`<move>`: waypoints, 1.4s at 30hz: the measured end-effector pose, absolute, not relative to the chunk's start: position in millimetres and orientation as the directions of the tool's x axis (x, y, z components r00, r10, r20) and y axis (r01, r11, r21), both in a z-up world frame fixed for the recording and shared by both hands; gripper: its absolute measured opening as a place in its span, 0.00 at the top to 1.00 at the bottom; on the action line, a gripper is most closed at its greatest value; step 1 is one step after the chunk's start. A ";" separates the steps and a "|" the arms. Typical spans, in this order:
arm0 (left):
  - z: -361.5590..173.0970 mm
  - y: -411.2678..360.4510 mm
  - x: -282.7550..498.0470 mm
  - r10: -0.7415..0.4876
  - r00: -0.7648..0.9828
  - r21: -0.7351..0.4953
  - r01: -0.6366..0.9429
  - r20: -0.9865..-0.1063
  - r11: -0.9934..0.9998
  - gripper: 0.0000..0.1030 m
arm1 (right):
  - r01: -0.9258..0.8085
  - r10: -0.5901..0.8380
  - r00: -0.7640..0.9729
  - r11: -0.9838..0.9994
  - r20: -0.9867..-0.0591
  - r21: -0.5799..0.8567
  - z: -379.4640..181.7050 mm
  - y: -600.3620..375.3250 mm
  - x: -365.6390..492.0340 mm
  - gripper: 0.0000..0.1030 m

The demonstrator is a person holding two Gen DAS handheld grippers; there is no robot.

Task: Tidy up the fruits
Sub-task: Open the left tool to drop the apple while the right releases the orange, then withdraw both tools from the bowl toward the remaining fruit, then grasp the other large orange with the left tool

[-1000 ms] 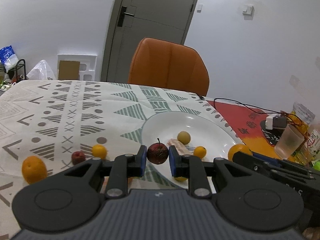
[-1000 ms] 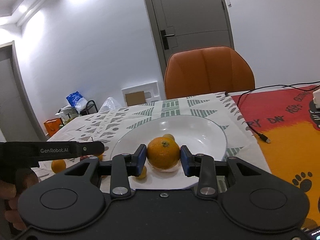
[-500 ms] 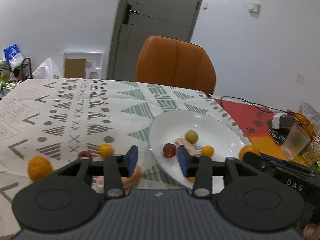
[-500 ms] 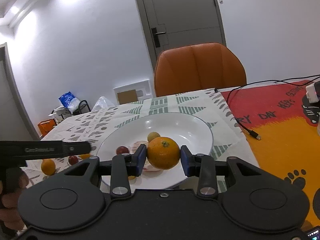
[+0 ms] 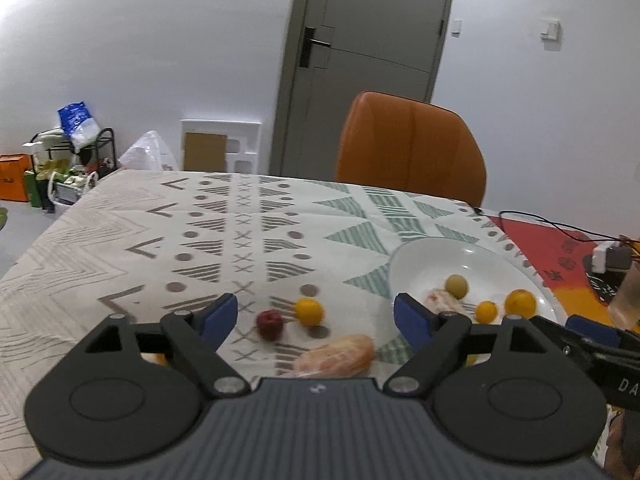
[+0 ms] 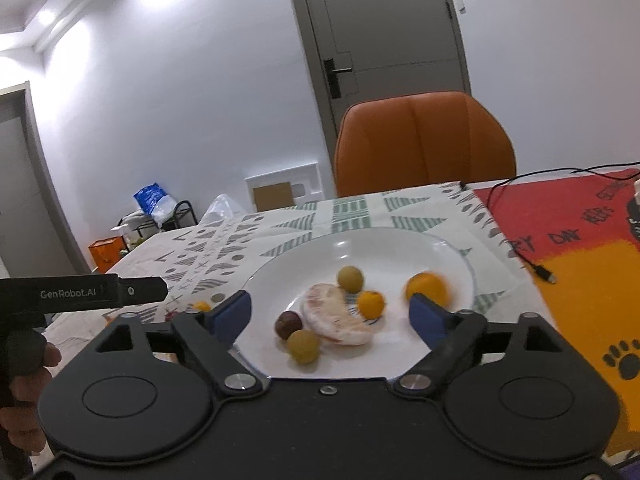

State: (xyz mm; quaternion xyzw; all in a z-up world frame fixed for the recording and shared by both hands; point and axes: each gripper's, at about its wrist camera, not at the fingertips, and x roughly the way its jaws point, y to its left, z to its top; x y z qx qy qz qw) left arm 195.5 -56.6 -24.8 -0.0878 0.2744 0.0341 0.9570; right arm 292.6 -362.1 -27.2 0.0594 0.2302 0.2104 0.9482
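Observation:
A white plate on the patterned cloth holds an orange, a small orange fruit, two yellow-green fruits, a dark red fruit and a peeled pomelo piece. My right gripper is open and empty just above the plate's near rim. My left gripper is open and empty over the cloth left of the plate. Ahead of it lie a dark red fruit, a small orange fruit and a peeled pomelo piece.
An orange chair stands behind the table. A red and orange mat with a black cable lies right of the plate. A plastic cup and a charger sit at the far right.
Both grippers opened. The left one let its dark red fruit go into the plate and swung left. The right one let the orange go; it rolled right in the plate.

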 end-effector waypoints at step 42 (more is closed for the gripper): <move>-45.2 22.5 167.4 0.068 0.828 -0.196 -0.211 -0.557 0.958 0.23 | -0.575 0.584 0.663 0.798 -0.469 0.181 -39.9 -258.8 275.2 0.20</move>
